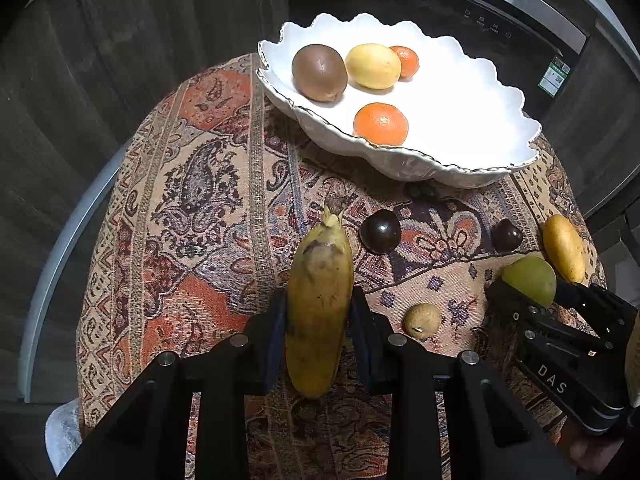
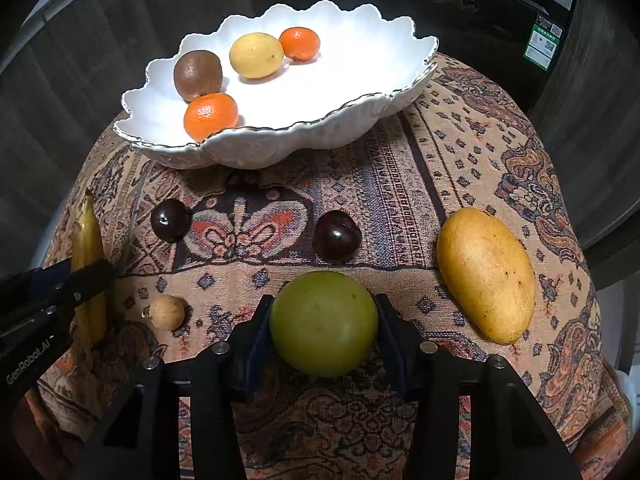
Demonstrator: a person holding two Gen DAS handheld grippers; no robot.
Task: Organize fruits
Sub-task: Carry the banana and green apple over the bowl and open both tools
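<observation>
A round bench (image 2: 460, 152) draped in a patterned orange, beige and purple woven cloth was seen from both wrist views. At its far side stood one white scalloped ceramic bowl with a gilt rim (image 2: 360, 80), in which four fruits were counted: one brown kiwi (image 2: 197, 75), one pale yellow lemon-like fruit (image 2: 256, 55) and two orange mandarins, one at the near rim (image 2: 211, 115) and one at the back (image 2: 299, 43).

On the cloth, nearer the cameras, six fruits were counted outside the bowl. Two dark purple round fruits (image 2: 171, 220) (image 2: 337, 236) lay well apart in a row. One small tan round fruit (image 2: 167, 312) lay between the two grippers. One yellow-orange mango (image 2: 486, 274) lay at the right.

One yellow banana with brown marks (image 1: 319, 304) was held lengthwise by the left gripper (image 1: 319, 320), its narrow jaws pressed against both sides. One green round fruit (image 2: 324, 322) was enclosed by the right gripper (image 2: 324, 328), the jaws touching its flanks.
</observation>
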